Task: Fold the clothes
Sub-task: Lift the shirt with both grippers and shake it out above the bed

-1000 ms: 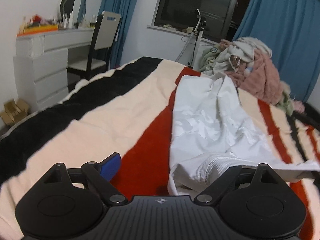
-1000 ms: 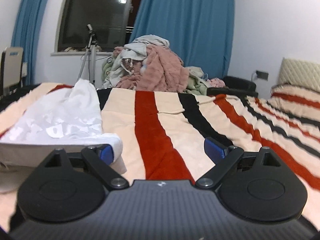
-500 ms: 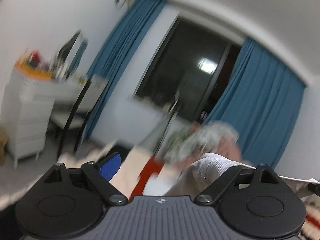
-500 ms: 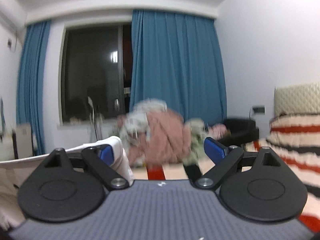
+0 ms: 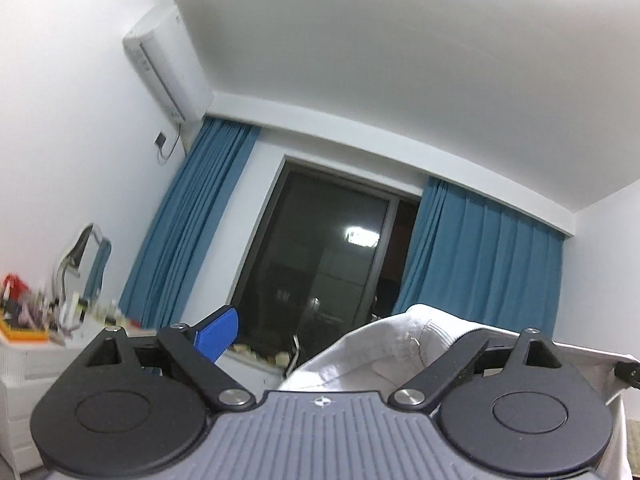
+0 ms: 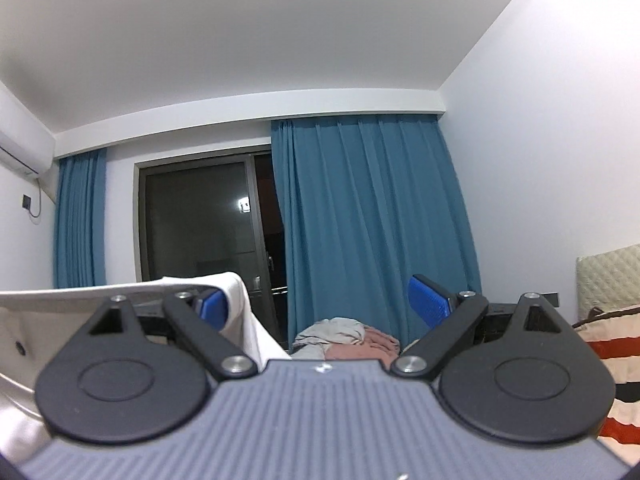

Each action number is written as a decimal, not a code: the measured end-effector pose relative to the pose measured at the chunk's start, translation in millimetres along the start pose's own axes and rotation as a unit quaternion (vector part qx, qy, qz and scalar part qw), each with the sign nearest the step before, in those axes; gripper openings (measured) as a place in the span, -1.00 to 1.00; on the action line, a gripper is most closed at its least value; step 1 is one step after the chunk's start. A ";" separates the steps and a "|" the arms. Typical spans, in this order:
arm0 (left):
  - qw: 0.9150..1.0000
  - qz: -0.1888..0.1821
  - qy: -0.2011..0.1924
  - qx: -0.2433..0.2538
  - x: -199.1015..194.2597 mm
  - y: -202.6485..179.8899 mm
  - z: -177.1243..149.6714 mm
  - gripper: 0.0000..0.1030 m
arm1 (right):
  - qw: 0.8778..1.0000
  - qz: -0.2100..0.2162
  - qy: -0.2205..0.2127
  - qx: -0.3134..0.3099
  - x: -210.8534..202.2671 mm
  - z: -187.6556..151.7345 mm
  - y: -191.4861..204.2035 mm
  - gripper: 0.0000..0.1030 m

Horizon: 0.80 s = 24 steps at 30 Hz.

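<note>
Both your left gripper (image 5: pixel 320 334), jaws just opening wider, and right gripper (image 6: pixel 320 306) stood spread, the white garment (image 5: pixel 372 354) slung crosswise between them over each inner finger.

A heap of clothes (image 6: pixel 348 338), cream and pink, lies ahead between the claw's fingers; to its right a striped blanket (image 6: pixel 612 364) in cream, red and black covers the bed.

Both black tongs with blue pads point slightly upward, the left tongs (image 5: pixel 332 334) spread wide, having just opened further, the right tongs (image 6: pixel 320 306) equally wide.
</note>
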<state>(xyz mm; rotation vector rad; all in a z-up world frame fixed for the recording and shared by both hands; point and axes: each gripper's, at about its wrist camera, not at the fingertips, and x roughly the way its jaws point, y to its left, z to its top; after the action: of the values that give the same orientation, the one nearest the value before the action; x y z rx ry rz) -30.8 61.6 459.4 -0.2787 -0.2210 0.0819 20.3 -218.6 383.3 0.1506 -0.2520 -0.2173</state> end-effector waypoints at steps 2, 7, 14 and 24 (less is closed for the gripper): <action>1.000 0.000 0.012 0.003 31.6 -8.2 -1.7 0.90 | 1.000 -0.002 0.003 -0.009 22.8 6.0 2.8 0.79; 0.998 -0.001 0.061 0.031 135.9 -9.7 -77.2 0.98 | 0.997 -0.024 0.032 -0.068 107.3 -48.3 10.8 0.79; 0.981 0.007 0.193 0.036 311.3 41.2 -302.4 0.98 | 0.987 -0.027 0.136 -0.086 256.1 -249.9 -1.2 0.79; 0.932 0.037 0.358 0.043 489.0 76.3 -596.7 0.96 | 0.954 -0.029 0.293 -0.057 417.3 -525.7 -21.7 0.79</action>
<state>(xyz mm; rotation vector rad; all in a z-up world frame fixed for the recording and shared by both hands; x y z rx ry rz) 576.6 31.4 -21.3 -0.2144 0.5193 0.0603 548.6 -272.9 -27.7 0.1015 0.3576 -0.2363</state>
